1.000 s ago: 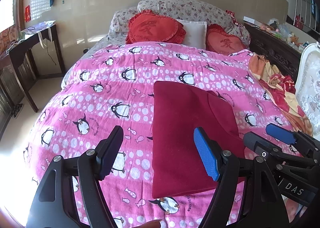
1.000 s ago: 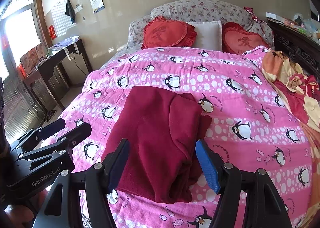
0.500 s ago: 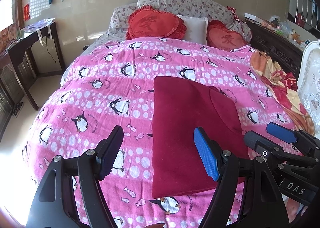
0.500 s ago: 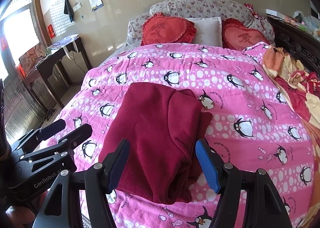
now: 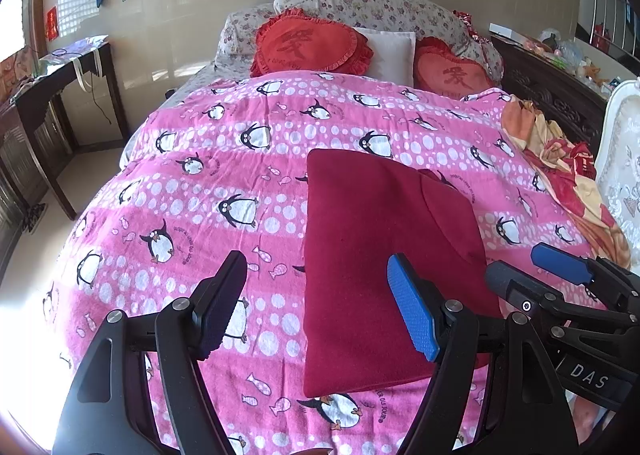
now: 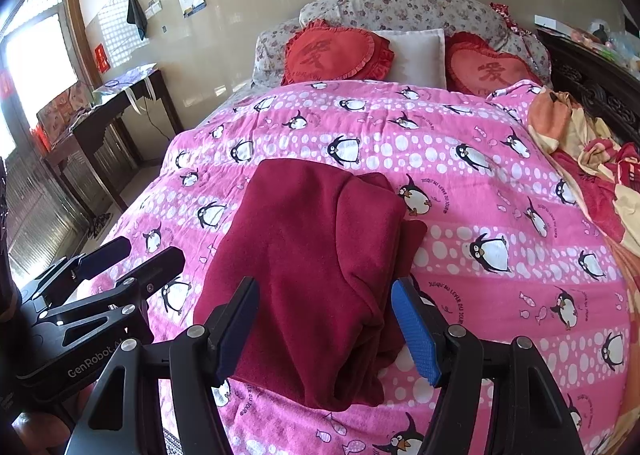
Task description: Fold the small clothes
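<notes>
Left wrist view. The left gripper (image 5: 318,305) is seen from behind with its jaws spread wide and nothing held between them; its black finger is over the pink penguin-print blanket (image 5: 224,183) and its blue finger is over the near part of the dark red folded garment (image 5: 380,263). The garment is laid flat on the blanket, right of centre, near the foot of the bed. The right gripper (image 5: 536,271) is shown at the right edge, jaws parted and empty, just beside the garment's right side. At the far end, two red heart-shaped cushions (image 5: 310,43) and a white pillow (image 5: 390,51) are propped against floral pillows (image 5: 376,9). A crumpled orange-and-red cloth (image 5: 560,159) is seen at the right edge of the bed.

Right wrist view. The right gripper (image 6: 324,327) is released, its two fingers framing the near end of the garment (image 6: 316,251) without contact being discernible. The garment's right side is bunched in thicker folds. The left gripper (image 6: 132,255) is seen at the left, parted and empty, over the blanket (image 6: 460,175). A dark wooden table (image 6: 100,115) is placed by the left wall.
</notes>
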### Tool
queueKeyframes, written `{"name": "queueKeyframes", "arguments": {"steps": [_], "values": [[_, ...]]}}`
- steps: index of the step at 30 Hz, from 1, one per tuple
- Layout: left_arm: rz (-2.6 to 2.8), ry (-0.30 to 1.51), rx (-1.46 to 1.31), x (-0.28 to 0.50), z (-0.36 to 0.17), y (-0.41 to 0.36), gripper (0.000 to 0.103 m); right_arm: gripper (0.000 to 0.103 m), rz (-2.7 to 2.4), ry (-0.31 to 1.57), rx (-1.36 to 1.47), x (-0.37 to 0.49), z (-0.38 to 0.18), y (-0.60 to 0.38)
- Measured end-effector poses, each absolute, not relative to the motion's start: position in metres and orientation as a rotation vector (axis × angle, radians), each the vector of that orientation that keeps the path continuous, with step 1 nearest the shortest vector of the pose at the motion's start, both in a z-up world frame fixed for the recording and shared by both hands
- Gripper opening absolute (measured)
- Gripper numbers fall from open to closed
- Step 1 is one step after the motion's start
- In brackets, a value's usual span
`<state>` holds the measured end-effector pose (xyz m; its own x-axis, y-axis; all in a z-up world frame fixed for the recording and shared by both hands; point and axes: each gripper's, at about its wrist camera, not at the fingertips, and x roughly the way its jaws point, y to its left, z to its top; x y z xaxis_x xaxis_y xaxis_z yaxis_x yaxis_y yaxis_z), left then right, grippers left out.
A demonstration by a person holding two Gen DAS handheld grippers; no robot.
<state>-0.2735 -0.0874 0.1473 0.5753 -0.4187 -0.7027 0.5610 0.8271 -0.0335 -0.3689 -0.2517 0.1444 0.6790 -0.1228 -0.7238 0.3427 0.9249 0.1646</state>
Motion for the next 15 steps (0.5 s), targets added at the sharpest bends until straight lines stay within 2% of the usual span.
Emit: {"name": "queueKeyframes", "arguments": {"steps": [15], "values": [[-0.578, 0.775, 0.204, -0.2704, 0.1447, -0.0873, 0.073, 0.066, -0.261, 0.799, 0.295, -0.3624, 0.142, -0.2511]]}}
